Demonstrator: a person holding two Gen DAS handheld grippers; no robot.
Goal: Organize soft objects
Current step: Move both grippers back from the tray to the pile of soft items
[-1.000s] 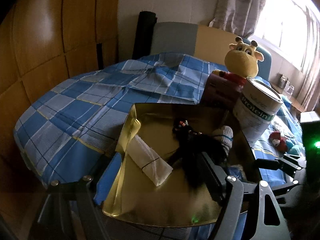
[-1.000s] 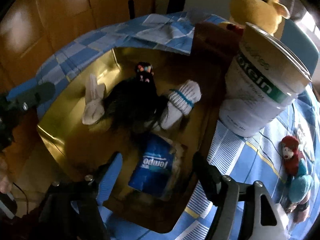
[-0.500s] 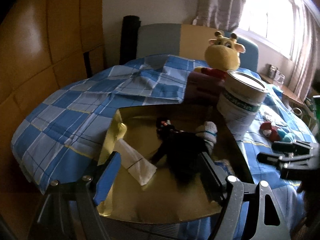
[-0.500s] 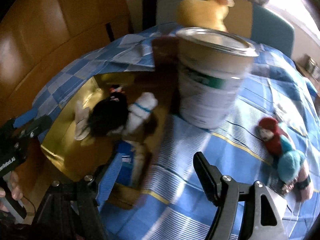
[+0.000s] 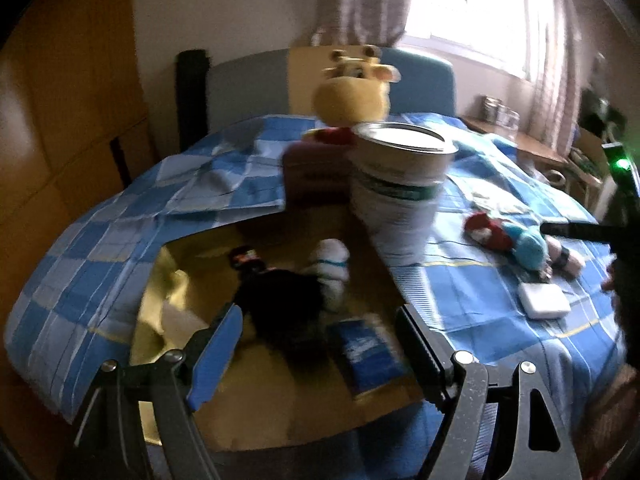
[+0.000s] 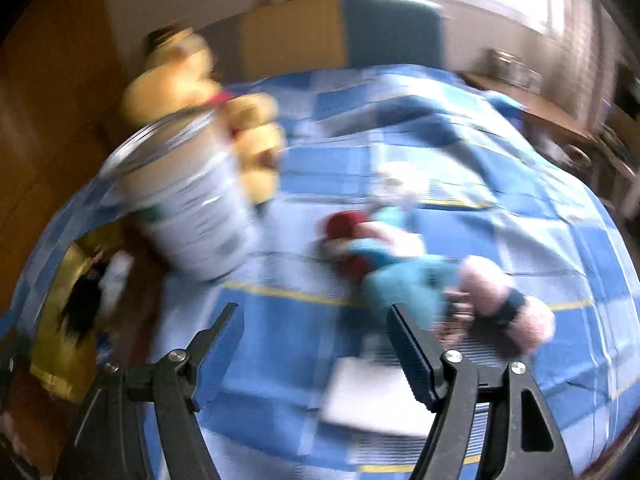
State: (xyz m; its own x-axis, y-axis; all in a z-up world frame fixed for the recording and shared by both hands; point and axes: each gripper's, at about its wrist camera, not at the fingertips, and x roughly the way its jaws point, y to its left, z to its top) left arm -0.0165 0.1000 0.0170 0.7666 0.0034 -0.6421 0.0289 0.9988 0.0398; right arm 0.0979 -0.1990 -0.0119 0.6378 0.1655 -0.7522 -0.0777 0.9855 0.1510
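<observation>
A gold tray [image 5: 280, 420] lies on the blue checked bed and holds a black furry item [image 5: 280, 296], a rolled white sock [image 5: 332, 264], a blue tissue pack [image 5: 366, 354] and a white cloth [image 5: 176, 316]. My left gripper [image 5: 318, 344] is open and empty above the tray's near side. A red and blue plush monkey [image 6: 384, 256] lies on the bedspread, also in the left wrist view [image 5: 512, 240]. My right gripper [image 6: 312, 344] is open and empty, just short of the monkey. A yellow giraffe plush [image 5: 352, 96] sits at the back.
A large white protein can [image 5: 400, 188] stands by the tray's far right corner, with a dark red box [image 5: 316, 172] behind it. A flat white pad [image 5: 544, 300] lies on the bedspread near the monkey. A wooden wardrobe stands to the left, a window to the right.
Both grippers have swung right. The right one left the tray and now faces the plush monkey. The left one pulled back, showing more of the bed. Both stay open.
</observation>
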